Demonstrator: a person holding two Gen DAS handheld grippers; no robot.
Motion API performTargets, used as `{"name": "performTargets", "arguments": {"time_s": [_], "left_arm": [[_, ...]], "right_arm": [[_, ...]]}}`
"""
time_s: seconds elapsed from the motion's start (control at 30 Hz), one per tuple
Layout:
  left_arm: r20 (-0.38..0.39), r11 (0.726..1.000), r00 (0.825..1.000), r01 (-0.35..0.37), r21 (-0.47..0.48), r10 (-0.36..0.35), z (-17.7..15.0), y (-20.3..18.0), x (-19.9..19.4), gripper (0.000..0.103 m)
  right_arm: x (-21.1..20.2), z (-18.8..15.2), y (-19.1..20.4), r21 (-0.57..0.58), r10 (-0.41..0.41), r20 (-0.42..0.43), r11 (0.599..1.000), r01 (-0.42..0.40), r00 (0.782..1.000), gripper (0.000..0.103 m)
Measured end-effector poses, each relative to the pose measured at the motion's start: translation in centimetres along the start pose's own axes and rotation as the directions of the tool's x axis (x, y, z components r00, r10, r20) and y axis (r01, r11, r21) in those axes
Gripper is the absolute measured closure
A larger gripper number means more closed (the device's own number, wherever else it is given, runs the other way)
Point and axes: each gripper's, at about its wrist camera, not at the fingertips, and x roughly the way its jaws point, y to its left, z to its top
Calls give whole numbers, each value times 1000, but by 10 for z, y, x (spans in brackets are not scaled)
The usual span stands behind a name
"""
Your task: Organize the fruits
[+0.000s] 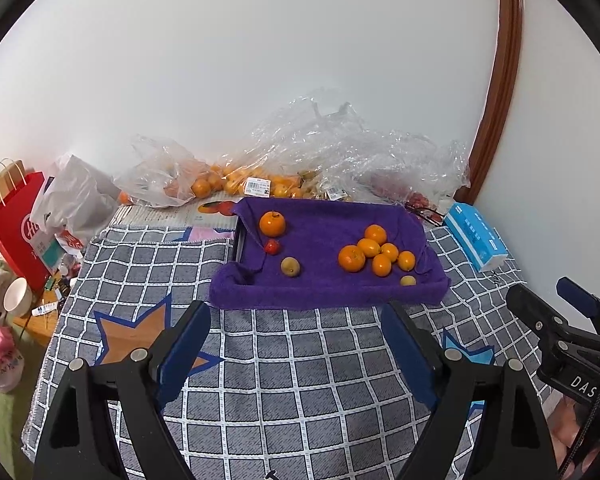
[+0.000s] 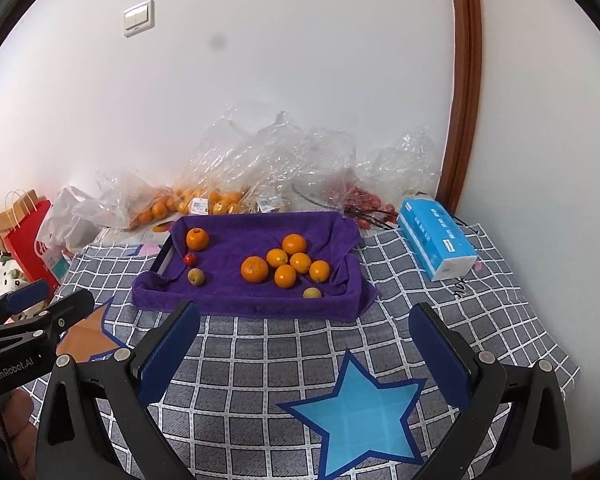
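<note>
Fruits: six oranges (image 1: 374,254) sit bunched together at the right of the purple towel (image 1: 324,280), in the middle of the left wrist picture.
Lone orange (image 1: 272,224): it sits alone at the upper left of the towel.
Small fruits: a little red fruit (image 1: 272,246) and a yellow-brown fruit (image 1: 290,267) sit just below the lone orange; another small yellow fruit (image 1: 408,281) sits at the lower right, near the bunch.
Left gripper (image 1: 296,356): its jaws are wide apart, holding nothing, at the bottom of the picture over the checked cloth (image 1: 300,380).
Right gripper (image 2: 304,356): jaws wide too, holding nothing.
Behind the towel: clear bags of fruit (image 1: 236,180) lie along the wall.
Right side: a blue tissue pack (image 2: 436,240).
Far left: a red paper bag (image 1: 16,224).
</note>
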Motion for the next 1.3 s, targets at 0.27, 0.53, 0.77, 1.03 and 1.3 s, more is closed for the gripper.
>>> {"name": "performTargets", "arguments": {"time_s": [0.27, 0.53, 0.77, 1.03, 1.3], "left_arm": [[1, 1000, 1000, 1, 3, -1, 1, -1, 0, 16], [-1, 1000, 1000, -1, 1, 1, 1, -1, -1, 16], [0, 1000, 1000, 1, 1, -1, 0, 1, 0, 16], [-2, 1000, 1000, 1, 1, -1, 0, 1, 0, 16], [-6, 1000, 1000, 1, -1, -1, 0, 3, 2, 17]], "right_arm": [[-1, 0, -1, 1, -1, 1, 1000, 1, 1000, 0], [-1, 1, -1, 1, 0, 3, 1000, 0, 1000, 0], [-1, 1, 0, 2, 0, 3, 1000, 0, 1000, 0], [-1, 1, 1, 1, -1, 2, 1000, 1, 1000, 0], [0, 3, 2, 2, 0, 2, 1000, 0, 1000, 0]]}}
